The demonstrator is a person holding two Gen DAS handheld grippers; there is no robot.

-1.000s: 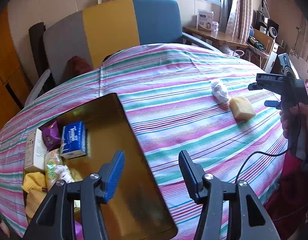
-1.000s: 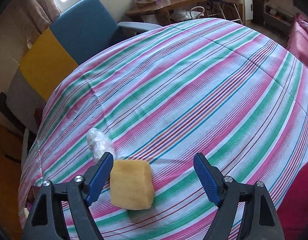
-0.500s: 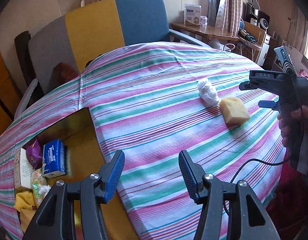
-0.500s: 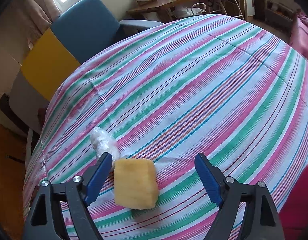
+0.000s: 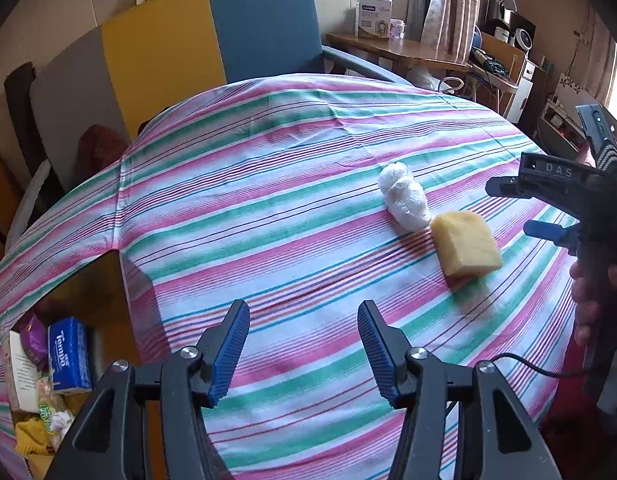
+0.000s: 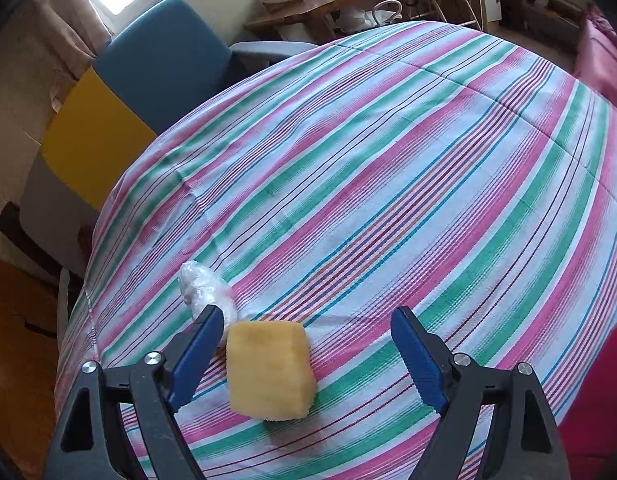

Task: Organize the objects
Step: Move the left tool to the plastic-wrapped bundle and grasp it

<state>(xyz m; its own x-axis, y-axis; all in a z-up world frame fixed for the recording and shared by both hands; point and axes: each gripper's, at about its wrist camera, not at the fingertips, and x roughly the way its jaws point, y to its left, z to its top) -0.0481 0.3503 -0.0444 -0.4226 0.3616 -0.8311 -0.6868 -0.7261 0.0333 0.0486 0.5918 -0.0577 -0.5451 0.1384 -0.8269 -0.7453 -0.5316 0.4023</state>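
A yellow sponge point(image 5: 466, 244) lies on the striped tablecloth point(image 5: 268, 200), with a crumpled white plastic bag point(image 5: 402, 196) just beyond it. In the right wrist view the sponge point(image 6: 268, 370) sits between my open right gripper's point(image 6: 308, 354) jaws, nearer the left finger, and the bag point(image 6: 204, 288) lies beside that finger. My left gripper point(image 5: 304, 344) is open and empty over bare cloth, well left of both. The right gripper point(image 5: 548, 208) shows at the right edge of the left wrist view.
An open cardboard box point(image 5: 104, 280) at the lower left holds a blue tissue pack point(image 5: 70, 354), a white carton, a purple packet and yellow items. A blue, yellow and grey chair point(image 5: 212, 36) stands behind the table. A cluttered wooden desk point(image 5: 400, 48) is at the back right.
My left gripper has swung right, away from the box, so the sponge and bag now sit nearer its centre. My right gripper has edged slightly closer to the sponge.
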